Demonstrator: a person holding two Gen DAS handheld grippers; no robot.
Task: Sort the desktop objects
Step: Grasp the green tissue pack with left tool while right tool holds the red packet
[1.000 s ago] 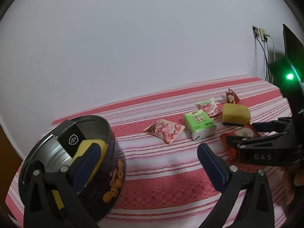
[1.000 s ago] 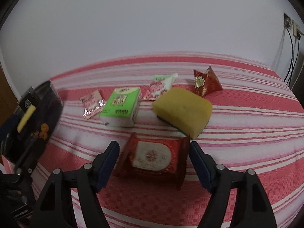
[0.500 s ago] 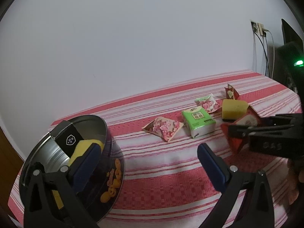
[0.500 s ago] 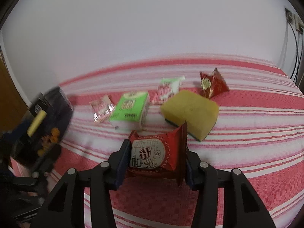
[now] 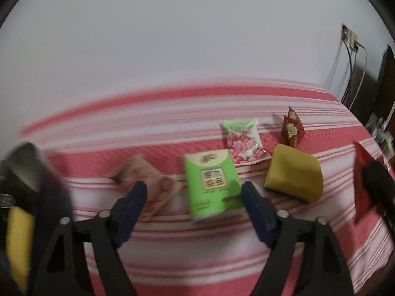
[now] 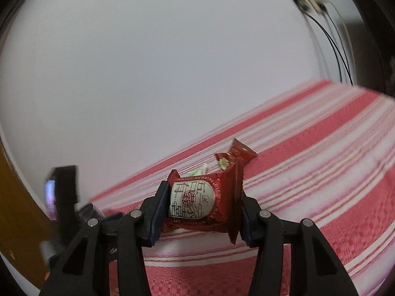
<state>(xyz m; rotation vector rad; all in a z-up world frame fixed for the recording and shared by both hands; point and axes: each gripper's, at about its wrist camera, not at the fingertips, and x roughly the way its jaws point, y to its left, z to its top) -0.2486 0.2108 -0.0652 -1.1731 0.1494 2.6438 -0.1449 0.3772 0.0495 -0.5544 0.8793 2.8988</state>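
Note:
My right gripper point(image 6: 200, 209) is shut on a red foil snack packet point(image 6: 197, 199) with a white oval label and holds it above the striped cloth; the same packet point(image 5: 364, 180) shows at the right edge of the left wrist view. My left gripper point(image 5: 193, 192) hangs over the table with its jaws closing. A green tissue pack point(image 5: 212, 182) lies between and just ahead of its blue fingertips point(image 5: 138, 192), which do not press on it. A yellow sponge point(image 5: 293, 175) lies to the right of the pack.
A pink candy packet point(image 5: 243, 140) and a red triangular packet point(image 5: 292, 129) lie behind the green pack. A flowered packet point(image 5: 145, 175) lies blurred to its left. The round tin point(image 5: 37, 172) stands at the far left. Wall socket and cables point(image 5: 350, 39) hang at the back right.
My left gripper swung right from the tin to over the green pack and its jaws narrowed. My right gripper shut on the red packet, lifted it off the cloth and rolled.

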